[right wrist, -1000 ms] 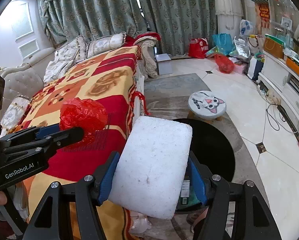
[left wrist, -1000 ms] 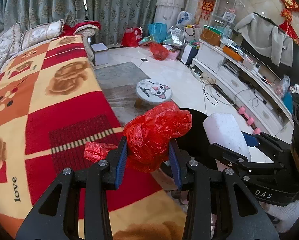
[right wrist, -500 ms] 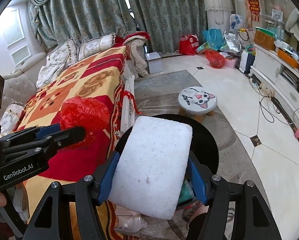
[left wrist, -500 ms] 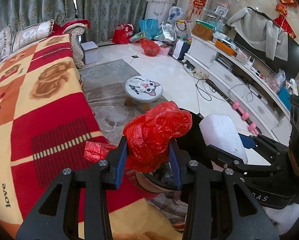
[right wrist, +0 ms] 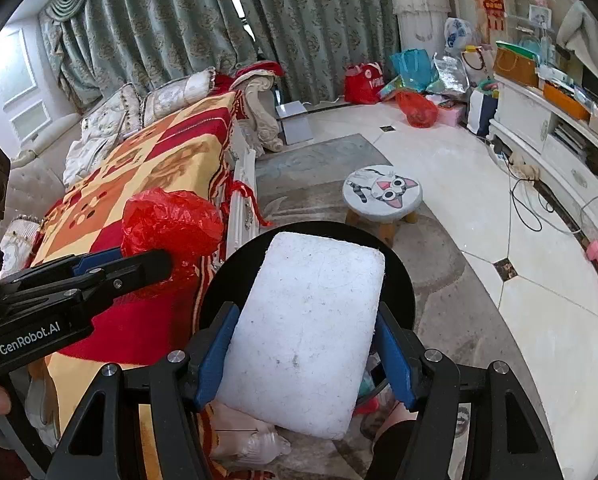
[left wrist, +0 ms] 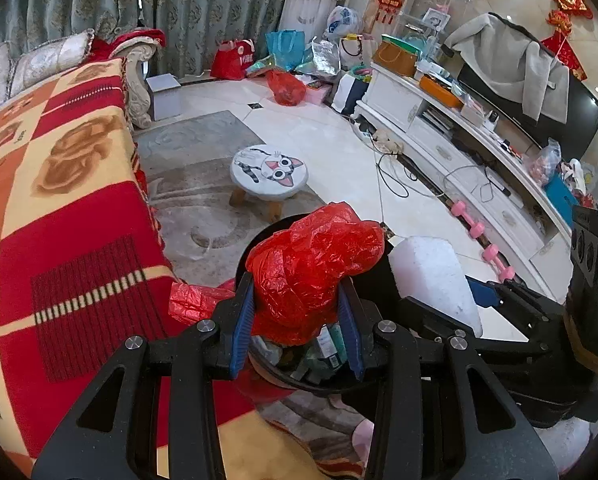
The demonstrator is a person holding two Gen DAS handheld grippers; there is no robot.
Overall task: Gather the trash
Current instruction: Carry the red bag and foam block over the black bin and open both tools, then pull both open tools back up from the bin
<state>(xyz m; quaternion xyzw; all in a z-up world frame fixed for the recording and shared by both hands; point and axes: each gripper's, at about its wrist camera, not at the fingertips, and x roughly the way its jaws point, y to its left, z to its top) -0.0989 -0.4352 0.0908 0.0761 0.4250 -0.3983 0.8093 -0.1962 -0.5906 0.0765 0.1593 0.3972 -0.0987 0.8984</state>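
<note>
Red bag (left wrist: 315, 264), crumpled, clamped between left gripper (left wrist: 299, 328) pads; loose tail hangs out left side. White foam block (right wrist: 311, 332) clamped in right gripper (right wrist: 305, 356), long axis pointing forward along fingers. Both carried side by side over black bin (right wrist: 401, 276) on rug beside sofa (right wrist: 147, 184) edge; likely staged for drop. Bin already holds bottles and wrappers under bag. Both grippers tilt steeply down toward bin mouth. Thumb visible at right view's lower-left edge, holding left gripper.
</note>
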